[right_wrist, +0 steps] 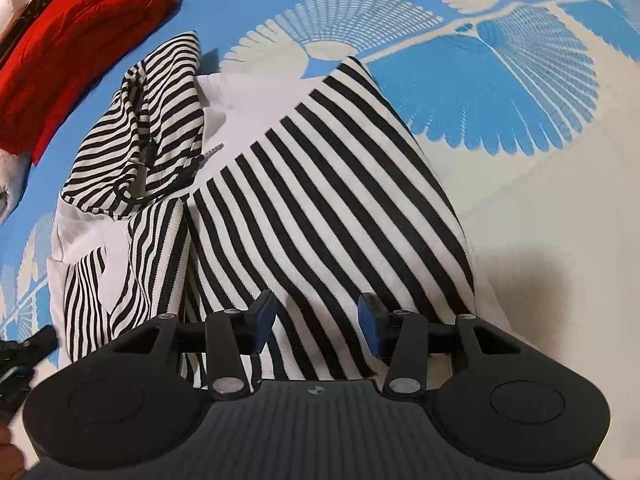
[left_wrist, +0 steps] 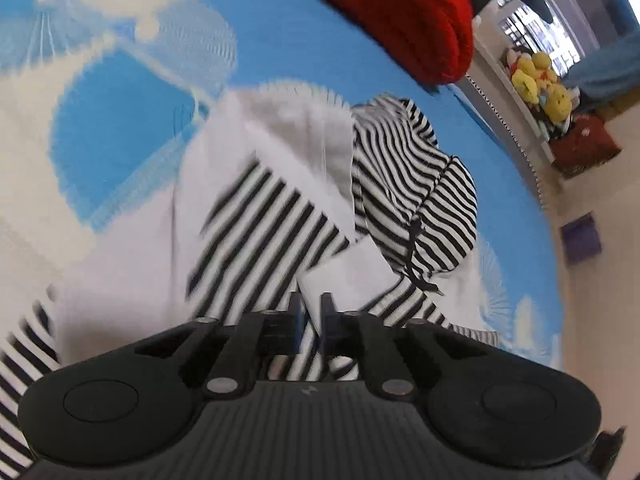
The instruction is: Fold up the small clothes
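Observation:
A black-and-white striped hooded top [right_wrist: 320,184] with white panels lies partly folded on the blue and white patterned bedspread [right_wrist: 520,80]. Its hood [right_wrist: 152,128] with a black drawstring sits at the upper left. My right gripper [right_wrist: 316,320] is open just above the striped fold at the near edge. In the left wrist view my left gripper [left_wrist: 312,320] is shut on a striped and white edge of the top [left_wrist: 260,240]; the hood [left_wrist: 420,192] lies to the right.
A folded red knit garment [left_wrist: 400,12] lies at the far edge of the bed and shows in the right wrist view [right_wrist: 80,40] at upper left. A shelf with yellow plush toys [left_wrist: 540,80] stands beyond the bed's edge.

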`<state>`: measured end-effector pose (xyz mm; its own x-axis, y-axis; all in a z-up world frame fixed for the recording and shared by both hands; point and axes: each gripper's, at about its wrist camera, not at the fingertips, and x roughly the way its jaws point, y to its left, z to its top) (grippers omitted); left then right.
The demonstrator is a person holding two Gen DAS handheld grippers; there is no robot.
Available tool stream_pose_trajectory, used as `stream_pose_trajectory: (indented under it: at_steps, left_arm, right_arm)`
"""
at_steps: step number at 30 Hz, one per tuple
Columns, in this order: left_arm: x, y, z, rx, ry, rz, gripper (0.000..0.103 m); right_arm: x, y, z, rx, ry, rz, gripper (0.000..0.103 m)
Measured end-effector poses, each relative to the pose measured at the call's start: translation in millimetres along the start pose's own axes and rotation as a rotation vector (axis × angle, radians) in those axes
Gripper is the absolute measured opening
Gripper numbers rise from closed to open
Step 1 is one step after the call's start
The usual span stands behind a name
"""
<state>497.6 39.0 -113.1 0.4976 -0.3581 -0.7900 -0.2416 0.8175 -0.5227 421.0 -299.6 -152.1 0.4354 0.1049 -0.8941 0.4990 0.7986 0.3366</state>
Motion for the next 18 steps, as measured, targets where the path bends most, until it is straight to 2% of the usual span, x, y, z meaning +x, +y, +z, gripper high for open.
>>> stream_pose_trajectory:
  at_steps: [1, 6, 8, 10, 14, 17, 18]
  left_arm:
    - [3.9, 1.5, -0.9, -0.010, 0.001, -0.007, 0.020]
    - [25.3, -0.8, -5.1, -0.029, -0.006, -0.049, 0.020]
    - [36.2, -2.3, -7.7, -0.030, 0.005, -0.037, 0.020]
    - [46.6, -3.4, -9.6, -0.031, 0.010, -0.019, 0.026]
    - [63.1, -4.7, -11.1, -0.026, 0.005, -0.005, 0.029]
    - [67.4, -7.6, -10.6, 0.005, -0.008, -0.004, 0.027]
    - [67.7, -7.6, -10.3, 0.010, -0.006, 0.002, 0.018]
  right_arm:
    - [-0.7, -1.1, -1.4, 0.004, 0.001, -0.001, 0.049]
    - [-4.9, -6.6, -4.2, -0.004, -0.004, -0.014, 0.049]
    - [-7.8, -8.5, -1.2, -0.020, -0.020, -0.029, 0.049]
    - [-10.7, -10.7, 3.5, -0.042, -0.038, -0.049, 0.049]
    - [-12.0, -17.8, 13.6, -0.059, -0.044, -0.067, 0.050]
    - [-7.5, -20.8, 16.9, -0.058, -0.022, -0.070, 0.051]
    - [-5.3, -21.4, 17.2, -0.057, -0.014, -0.072, 0.051]
